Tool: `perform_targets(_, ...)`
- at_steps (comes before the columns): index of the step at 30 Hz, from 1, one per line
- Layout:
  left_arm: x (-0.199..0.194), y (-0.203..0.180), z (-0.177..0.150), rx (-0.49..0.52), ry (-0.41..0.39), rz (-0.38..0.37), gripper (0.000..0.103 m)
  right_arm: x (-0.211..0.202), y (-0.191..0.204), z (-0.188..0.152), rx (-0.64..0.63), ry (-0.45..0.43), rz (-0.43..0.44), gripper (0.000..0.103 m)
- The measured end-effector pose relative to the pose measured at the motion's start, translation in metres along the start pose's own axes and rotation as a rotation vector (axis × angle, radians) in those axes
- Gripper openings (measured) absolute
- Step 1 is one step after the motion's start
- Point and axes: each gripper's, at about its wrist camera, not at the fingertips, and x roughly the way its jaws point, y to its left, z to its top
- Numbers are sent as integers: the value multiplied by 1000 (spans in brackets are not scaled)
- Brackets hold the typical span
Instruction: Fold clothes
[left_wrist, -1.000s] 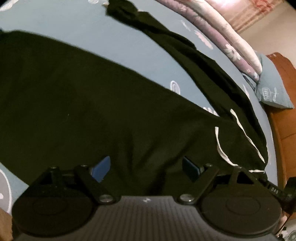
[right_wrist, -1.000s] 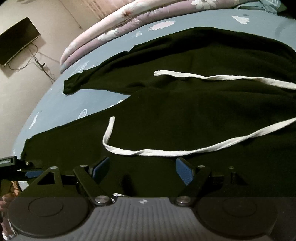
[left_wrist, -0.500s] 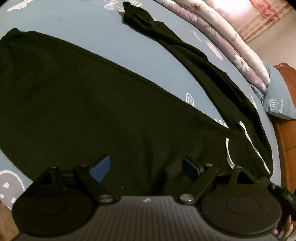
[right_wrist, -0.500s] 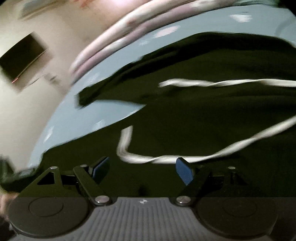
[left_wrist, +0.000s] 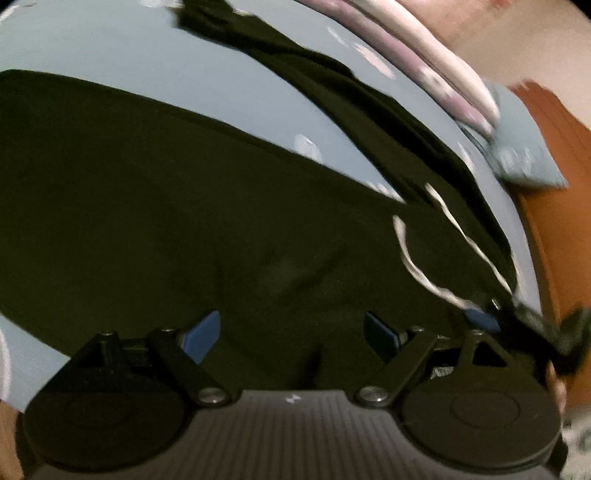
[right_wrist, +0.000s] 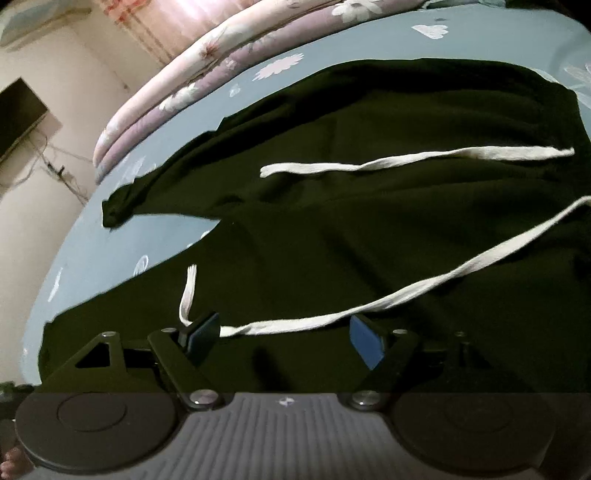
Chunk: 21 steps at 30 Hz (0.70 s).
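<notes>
Here both claws gape over black trousers (right_wrist: 369, 229); left view blurred.

the trousers (right_wrist: 369, 221) are black all over, with an off-white drawstring (right_wrist: 406, 295) lying across them. under them, the bed sheet (right_wrist: 110, 251) is pale blue with small white flower and cloud prints. beyond the trousers, the folded quilt (right_wrist: 207, 70) is lilac and pale pink with white flowers. beside the quilt, a pillow (left_wrist: 524, 155) is dusty blue with white marks. both grippers, left gripper (left_wrist: 291, 334) and right gripper (right_wrist: 284, 336), are black with blue pads.
</notes>
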Motion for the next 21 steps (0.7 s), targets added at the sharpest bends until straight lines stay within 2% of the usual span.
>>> perform_targets(3, 10, -5, -10, 16, 101, 52, 85, -4, 3, -2, -8, 5, -5, 82)
perform_targets(4, 10, -7, -13, 32, 109, 60, 85, -5, 2, -2, -2, 7, -3, 82)
perform_targets(6, 1, -11, -11, 53, 111, 80, 85, -7, 0, -2, 9, 9, 0, 82)
perform_targets(9, -18, -18, 2, 82, 54, 94, 86, -7, -2, -2, 23, 9, 2, 82)
perform_targets(12, -23, -13, 19, 55, 21, 103, 86, -5, 0, -2, 13, 10, -4, 82)
perform_targets(15, -12, -4, 24, 22, 49, 130, 86, -3, 3, -2, 4, 12, -8, 82)
perform_targets(18, 6, 8, 12, -2, 95, 145, 87, -4, 2, -2, 5, 13, -9, 82)
perform_targets(19, 7, 8, 10, -1, 86, 135, 95, -4, 1, -1, 5, 14, -8, 82)
perform_targets(21, 6, 9, 6, 5, 58, 108, 96, -3, 0, -1, 8, 15, -6, 82)
